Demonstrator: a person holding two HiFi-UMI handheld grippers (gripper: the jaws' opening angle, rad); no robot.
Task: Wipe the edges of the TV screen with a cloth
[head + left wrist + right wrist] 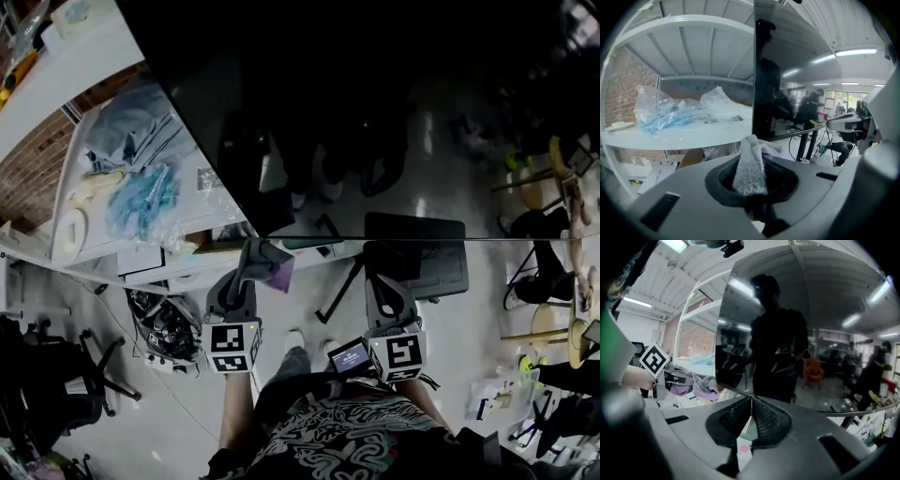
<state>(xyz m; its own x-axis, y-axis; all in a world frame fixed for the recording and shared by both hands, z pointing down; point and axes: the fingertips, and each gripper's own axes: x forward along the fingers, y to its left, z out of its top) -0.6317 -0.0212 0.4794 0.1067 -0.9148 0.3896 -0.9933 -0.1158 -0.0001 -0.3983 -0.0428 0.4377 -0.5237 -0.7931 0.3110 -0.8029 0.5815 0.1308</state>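
black-and-white square markers [233,348] at lower centre, both arms reaching forward, left gripper [752,177] pinching a grey-purple cloth [278,275] at the tv screen [375,112] lower left corner, right gripper [751,401] jaws pressed together just under its bottom edge

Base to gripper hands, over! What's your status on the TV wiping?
Left gripper shut on the cloth, by the TV's lower left corner. Right gripper shut, at the bottom edge. Nothing seen in the way.

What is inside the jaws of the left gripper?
A grey cloth, clamped by the left gripper; its top sticks out. Its lower end is hidden in the jaws.
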